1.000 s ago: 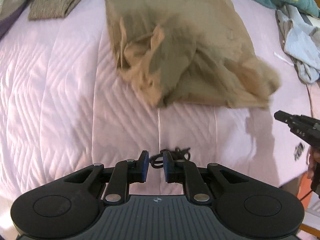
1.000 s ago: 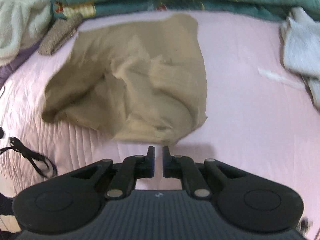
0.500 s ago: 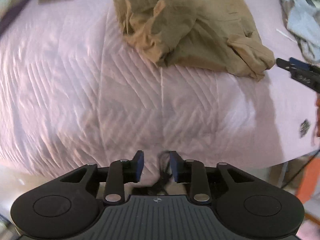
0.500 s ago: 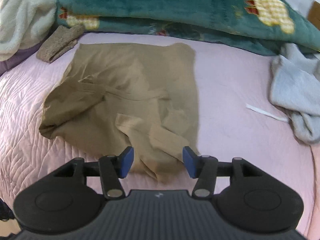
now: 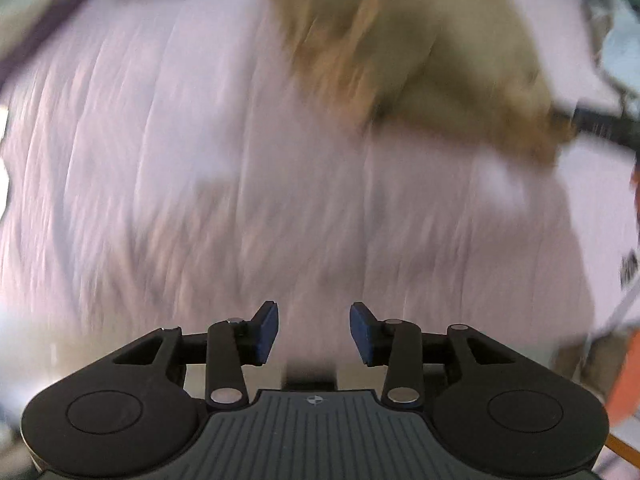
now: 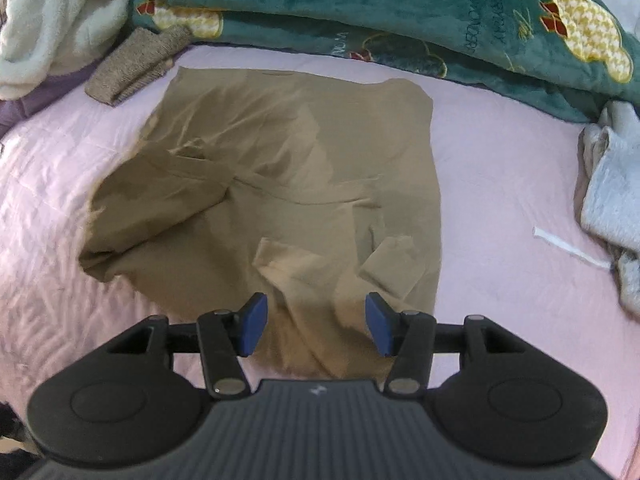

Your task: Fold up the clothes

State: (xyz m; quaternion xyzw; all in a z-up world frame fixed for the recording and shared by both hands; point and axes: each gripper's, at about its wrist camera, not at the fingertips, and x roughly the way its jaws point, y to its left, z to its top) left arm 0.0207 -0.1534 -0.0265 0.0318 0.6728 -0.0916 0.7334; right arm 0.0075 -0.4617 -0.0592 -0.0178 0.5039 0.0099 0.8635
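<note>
A tan garment (image 6: 288,184) lies half-folded and rumpled on the pink quilted bed (image 6: 500,184), its near edge bunched. My right gripper (image 6: 316,322) hovers over that near edge, open, with cloth beneath it but no pad pressing on it. In the blurred left wrist view the same tan garment (image 5: 420,52) sits at the upper right. My left gripper (image 5: 314,330) is over bare pink quilt (image 5: 200,180), its jaws opening with nothing between them. The right gripper's tip (image 5: 600,124) shows at the garment's right end.
A green patterned blanket (image 6: 400,12) runs along the bed's far side. A white fleece item (image 6: 56,16) and a folded brown knit piece (image 6: 132,66) lie at the far left. A grey garment (image 6: 612,200) and a white strip (image 6: 572,250) lie at the right.
Both grippers went from shut to open. The garment dropped from the right gripper onto the bed and settled. The black cord once near the left fingers is out of view.
</note>
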